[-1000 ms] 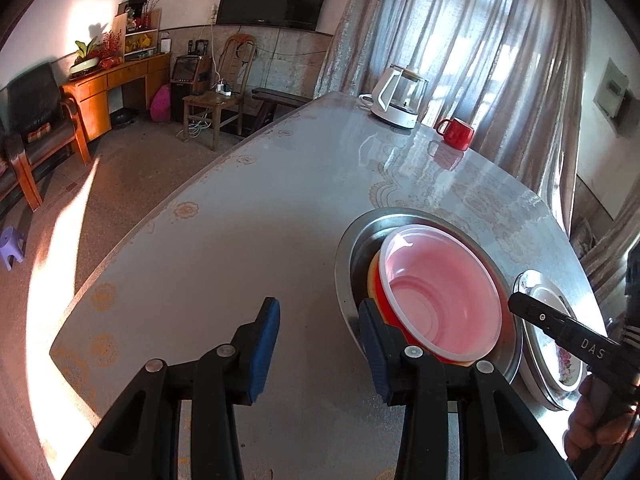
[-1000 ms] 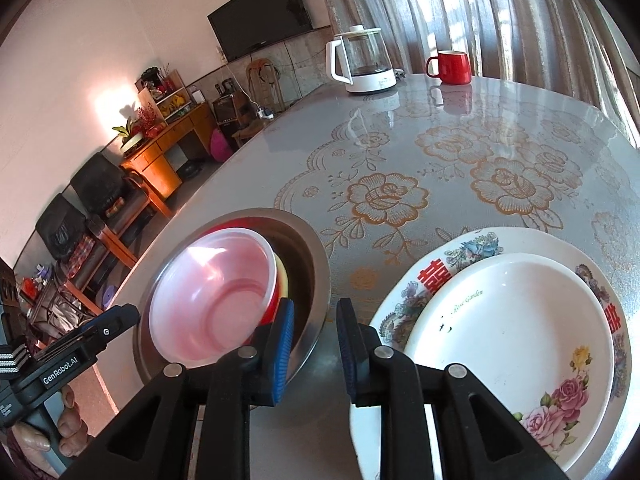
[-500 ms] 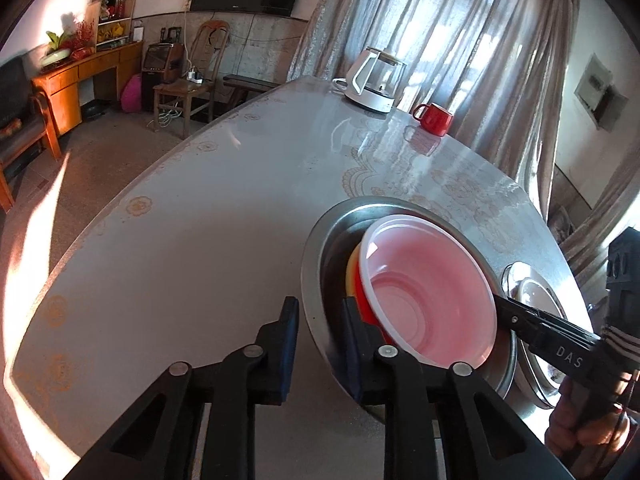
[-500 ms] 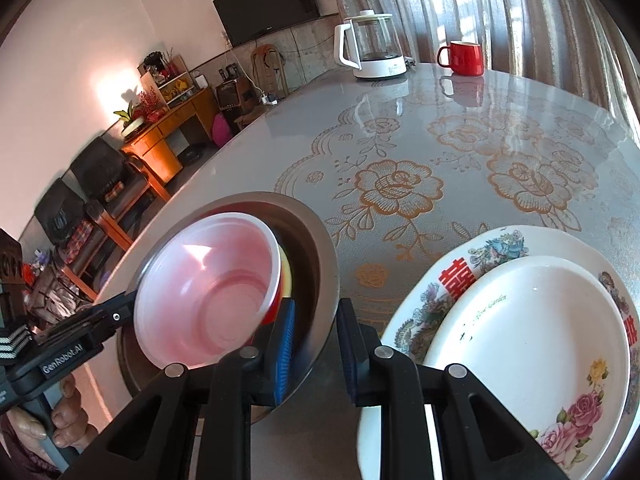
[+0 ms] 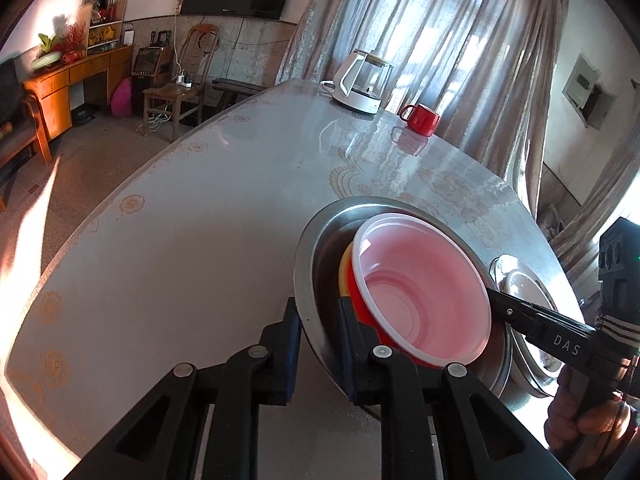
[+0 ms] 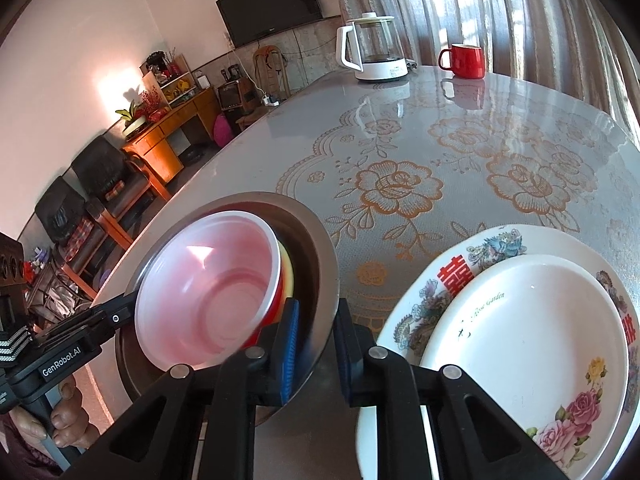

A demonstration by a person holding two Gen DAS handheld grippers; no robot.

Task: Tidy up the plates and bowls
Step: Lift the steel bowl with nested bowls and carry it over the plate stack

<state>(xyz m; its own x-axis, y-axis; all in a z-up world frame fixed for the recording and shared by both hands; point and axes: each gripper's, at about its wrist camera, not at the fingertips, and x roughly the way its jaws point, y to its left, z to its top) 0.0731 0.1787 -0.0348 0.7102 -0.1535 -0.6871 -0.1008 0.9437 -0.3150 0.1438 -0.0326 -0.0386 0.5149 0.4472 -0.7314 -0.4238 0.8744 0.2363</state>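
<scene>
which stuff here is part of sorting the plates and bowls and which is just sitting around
Part of the job:
- metal basin
- pink bowl nested on red and yellow bowls in the basin
- floral plate
- white plate on it
- left gripper and right gripper, each on the basin rim

Just sitting around:
- kettle
- red mug
- table

Both cameras are sitting just behind their own fingers, looking forward and steeply down over the desk (image 5: 168, 248) from close range. The left wrist view is facing along its fingers (image 5: 294, 340) at the near rim of the steel basin (image 5: 308, 264), with the kettle (image 5: 362, 86) and red mug (image 5: 420, 119) far ahead. The right wrist view is looking past its fingers (image 6: 290, 340) at the same basin's opposite rim, the stacked plates (image 6: 520, 340) lying right of them. Both views are sharing basin, pink bowl (image 6: 204, 292), kettle, mug and television (image 6: 270, 6).
</scene>
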